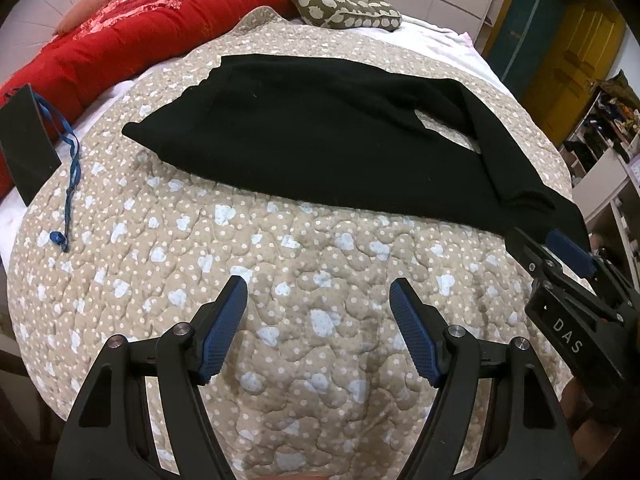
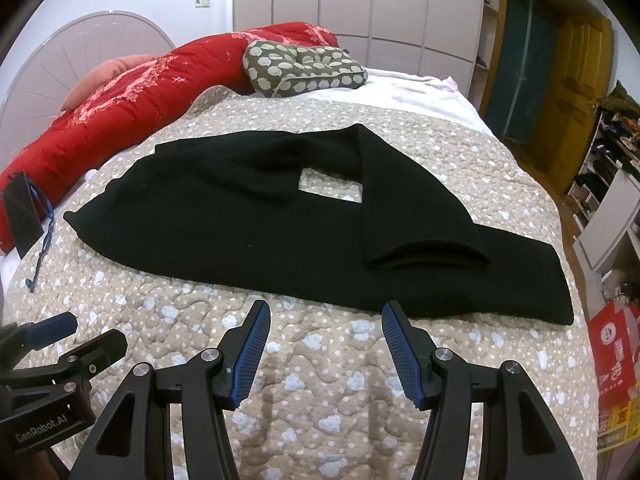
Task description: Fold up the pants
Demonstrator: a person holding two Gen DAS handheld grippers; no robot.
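Black pants (image 1: pixel 320 136) lie flat on the beige quilted bed cover (image 1: pixel 280 280), waistband to the left, legs to the right. One leg is folded back over the other, leaving a small gap of quilt showing (image 2: pixel 330 190). My left gripper (image 1: pixel 318 288) is open and empty above the quilt, short of the pants' near edge. My right gripper (image 2: pixel 324 312) is open and empty, just short of the pants' (image 2: pixel 280 208) near edge. The right gripper also shows in the left wrist view (image 1: pixel 560 256) beside the leg ends; the left gripper shows in the right wrist view (image 2: pixel 80 332).
A red duvet (image 1: pixel 132 36) and an olive patterned pillow (image 1: pixel 344 4) lie at the head of the bed. A black card with a blue cord (image 1: pixel 28 140) lies at the left edge. Shelves (image 2: pixel 608 184) and a red box (image 2: pixel 614 368) stand at the right.
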